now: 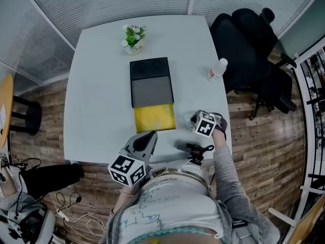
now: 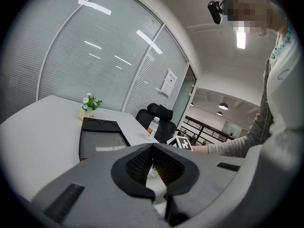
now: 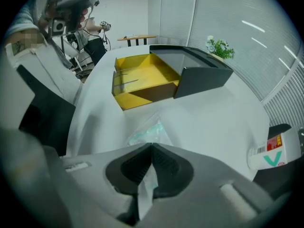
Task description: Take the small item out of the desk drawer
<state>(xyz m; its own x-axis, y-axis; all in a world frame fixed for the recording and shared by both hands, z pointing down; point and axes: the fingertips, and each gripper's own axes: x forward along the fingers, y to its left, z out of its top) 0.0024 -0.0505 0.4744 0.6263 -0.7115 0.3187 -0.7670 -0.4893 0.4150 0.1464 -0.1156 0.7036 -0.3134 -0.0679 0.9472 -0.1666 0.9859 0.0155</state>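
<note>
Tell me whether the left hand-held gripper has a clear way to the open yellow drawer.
Probably yes: the left hand-held gripper sits just before the open yellow drawer, nothing between them; its jaws are shut, though.

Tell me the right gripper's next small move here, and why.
Probably lower onto the white table and open the jaws: the right gripper is shut on the clear packet, which is already outside the open yellow drawer, and the drawer looks empty.
</note>
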